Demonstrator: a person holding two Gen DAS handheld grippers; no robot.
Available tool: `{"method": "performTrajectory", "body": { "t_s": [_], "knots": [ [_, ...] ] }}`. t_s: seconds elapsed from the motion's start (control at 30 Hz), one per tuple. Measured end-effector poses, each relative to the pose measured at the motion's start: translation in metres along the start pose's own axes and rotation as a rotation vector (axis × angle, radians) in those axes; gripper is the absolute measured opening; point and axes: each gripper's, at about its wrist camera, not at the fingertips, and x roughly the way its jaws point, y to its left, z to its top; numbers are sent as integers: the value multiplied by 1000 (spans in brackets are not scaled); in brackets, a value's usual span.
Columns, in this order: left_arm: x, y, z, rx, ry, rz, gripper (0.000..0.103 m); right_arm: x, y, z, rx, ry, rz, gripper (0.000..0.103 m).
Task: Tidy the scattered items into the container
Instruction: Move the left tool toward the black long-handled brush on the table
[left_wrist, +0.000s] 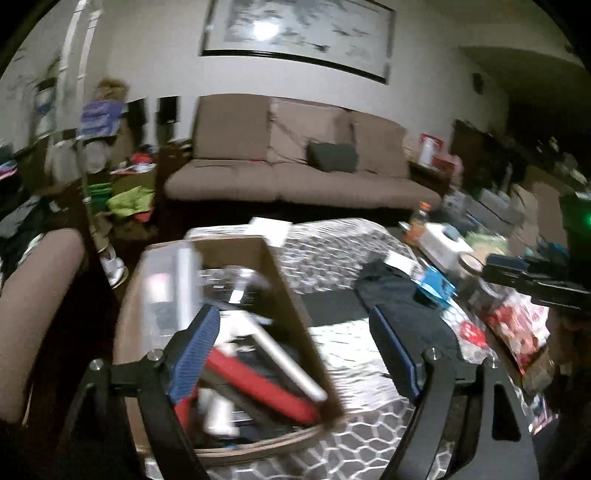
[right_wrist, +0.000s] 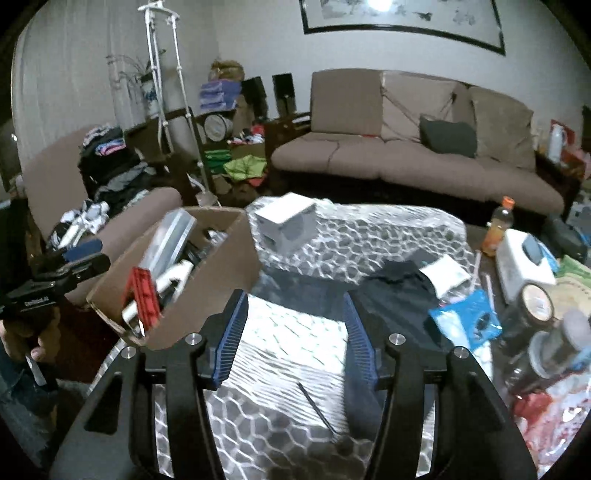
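1. Left wrist view: the left gripper (left_wrist: 295, 354) hangs over the near right corner of the cardboard box (left_wrist: 295, 306), its blue-padded jaws spread wide with nothing between them. One finger is over the box's inside, the other over the patterned table cover (left_wrist: 343, 243).
2. The box sits at the left end of the table, already holding a red bar (left_wrist: 258, 384), a silver tube (left_wrist: 288, 363) and other blurred items.
3. Right of the box lie a dark cloth (left_wrist: 399, 291), a blue packet (left_wrist: 437, 284) and a white box (left_wrist: 269, 229) just behind the cardboard box's far corner. The right gripper (left_wrist: 532, 278) shows at the right edge; I cannot tell its state from here.
4. Right wrist view: the right gripper (right_wrist: 295, 332) hovers above the table cover (right_wrist: 369, 229), jaws parted and empty.
5. A thin dark stick (right_wrist: 317, 410) lies on the cover between the fingers, near the camera.
6. The cardboard box (right_wrist: 207, 295) stands to the left, the red bar (right_wrist: 142, 299) leaning upright inside. The white box (right_wrist: 284, 221) rests just beside its far right corner.
7. The dark cloth (right_wrist: 399, 295) and blue packet (right_wrist: 465, 317) lie to the right, near the bottles (right_wrist: 532, 354) and an orange-capped drink (right_wrist: 498, 225).
8. At the left edge, a hand (right_wrist: 33, 339) holds the left gripper (right_wrist: 79, 258).
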Motion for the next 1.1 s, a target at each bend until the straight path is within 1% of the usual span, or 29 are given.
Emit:
{"method": "performTrajectory", "body": {
  "t_s": [0.03, 0.1, 0.13, 0.17, 0.2, 0.27, 0.37, 0.4, 0.47, 0.53, 0.67, 0.73, 0.87, 0.93, 1.0, 1.1],
  "knots": [
    [5, -11, -1, 22, 19, -31, 84, -4, -8, -4, 9, -1, -12, 51],
    [18, -34, -5, 71, 65, -98, 84, -12, -24, -11, 28, -3, -35, 66],
    [23, -44, -6, 94, 82, -121, 84, -16, -32, -15, 38, -4, -46, 76],
    [28, -56, -9, 126, 94, -129, 84, -20, -40, -18, 47, -5, -58, 77],
    [34, -69, -12, 167, 104, -131, 84, -24, -48, -22, 57, -6, -70, 77],
    [42, -88, -18, 216, 118, -127, 84, -32, -64, -29, 76, -7, -93, 77],
    [54, -111, -33, 262, 132, -121, 84, -41, -88, -42, 99, -4, -129, 78],
    [54, -115, -38, 268, 120, -109, 84, -42, -96, -47, 102, 3, -142, 79],
    [60, -121, -46, 267, 129, -102, 84, -44, -111, -58, 108, 16, -168, 79],
    [71, -124, -53, 245, 157, -104, 84, -42, -125, -69, 105, 41, -195, 79],
    [104, -132, -69, 218, 238, -100, 84, -29, -143, -87, 79, 141, -264, 79],
    [118, -135, -79, 219, 272, -97, 84, -25, -155, -97, 110, 187, -289, 79],
    [147, -138, -102, 250, 347, -106, 84, -20, -172, -110, 210, 245, -278, 79],
    [155, -142, -109, 290, 360, -117, 84, -18, -173, -114, 227, 263, -265, 79],
    [160, -148, -114, 337, 363, -125, 84, -17, -169, -115, 211, 269, -255, 79],
    [167, -157, -123, 374, 390, -159, 84, -14, -158, -115, 170, 280, -240, 79]
  ]
}}
